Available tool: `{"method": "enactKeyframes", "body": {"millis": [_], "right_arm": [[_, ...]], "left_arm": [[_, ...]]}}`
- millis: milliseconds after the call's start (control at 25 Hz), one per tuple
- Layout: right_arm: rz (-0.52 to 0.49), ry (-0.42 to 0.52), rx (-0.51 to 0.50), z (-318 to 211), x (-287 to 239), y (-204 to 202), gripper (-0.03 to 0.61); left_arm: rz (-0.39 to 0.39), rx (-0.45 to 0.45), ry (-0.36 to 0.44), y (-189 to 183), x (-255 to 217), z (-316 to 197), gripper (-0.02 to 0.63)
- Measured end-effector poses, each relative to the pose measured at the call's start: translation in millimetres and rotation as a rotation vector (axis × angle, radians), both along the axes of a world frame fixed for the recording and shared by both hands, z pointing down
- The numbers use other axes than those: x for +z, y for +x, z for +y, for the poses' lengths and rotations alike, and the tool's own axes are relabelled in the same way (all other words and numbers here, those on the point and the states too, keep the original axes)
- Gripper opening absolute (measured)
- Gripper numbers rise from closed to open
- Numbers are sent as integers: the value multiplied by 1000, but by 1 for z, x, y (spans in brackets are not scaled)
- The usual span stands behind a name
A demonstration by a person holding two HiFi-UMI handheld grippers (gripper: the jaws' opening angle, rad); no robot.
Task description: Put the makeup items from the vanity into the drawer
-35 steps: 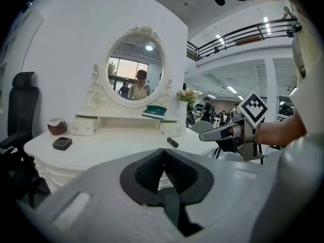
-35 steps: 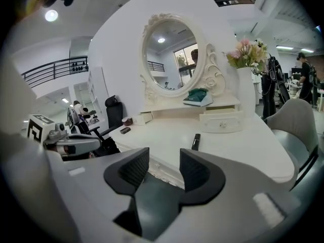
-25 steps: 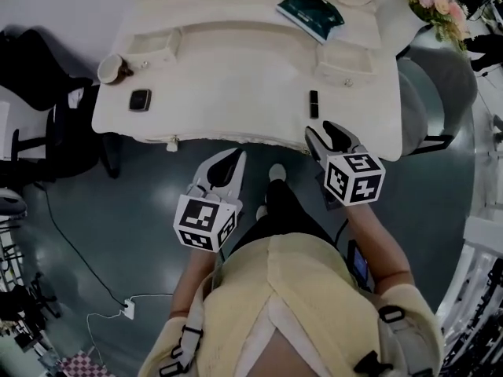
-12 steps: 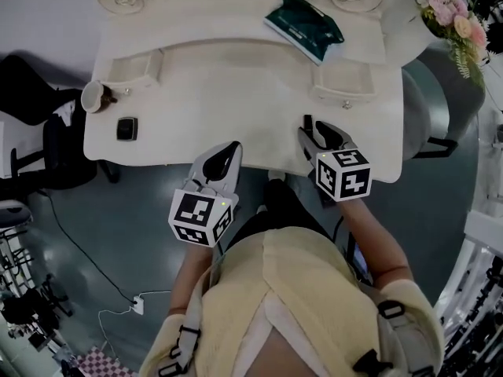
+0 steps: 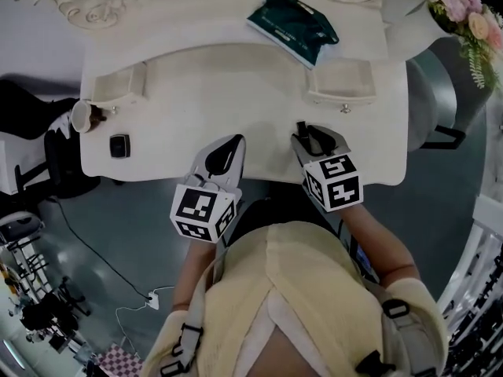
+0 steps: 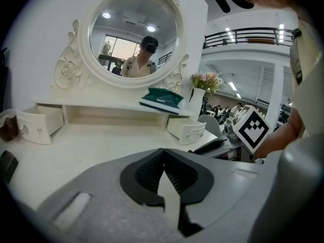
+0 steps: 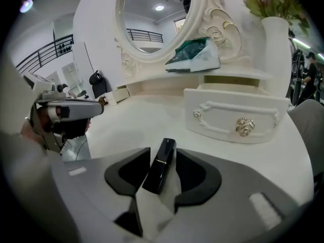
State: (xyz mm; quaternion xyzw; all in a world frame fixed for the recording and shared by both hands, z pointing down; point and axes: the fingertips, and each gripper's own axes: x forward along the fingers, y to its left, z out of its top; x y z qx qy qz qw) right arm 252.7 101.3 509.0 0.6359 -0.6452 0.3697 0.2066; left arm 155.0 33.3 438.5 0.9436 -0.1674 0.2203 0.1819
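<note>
A black lipstick tube (image 7: 159, 167) lies on the white vanity top (image 5: 236, 93), between the jaws of my right gripper (image 7: 163, 150). The pads stand close on both sides of it, and I see no firm pinch. In the head view that gripper (image 5: 310, 132) hangs over the front right of the vanity, just before the open right drawer (image 5: 339, 85), with the lipstick (image 5: 302, 129) at its tips. My left gripper (image 5: 233, 141) reaches over the vanity's front edge; its tips (image 6: 163, 153) meet and nothing is between them. A black compact (image 5: 119, 145) lies at the far left.
A second small drawer (image 5: 114, 89) stands open at the left, with a cup of brushes (image 5: 82, 116) beside it. A green package (image 5: 292, 23) rests on the shelf under the round mirror (image 6: 134, 34). A vase of flowers (image 7: 276, 44) stands at the right.
Both grippers have come forward over the vanity. The right one has sunk around the lipstick, which lay ahead of its tips a second ago. The left one now reaches past the front edge.
</note>
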Motion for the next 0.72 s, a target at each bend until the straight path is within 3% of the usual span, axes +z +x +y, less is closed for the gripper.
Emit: {"method": "enactKeyframes", "body": {"millis": [360, 720], "right_arm": [[39, 4, 12, 1, 2, 6, 107], [62, 7, -15, -2, 4, 0, 107]], "left_arm": [[-7, 48, -18, 18, 6, -5, -9], [19, 148, -47, 26, 9, -18, -9]]}}
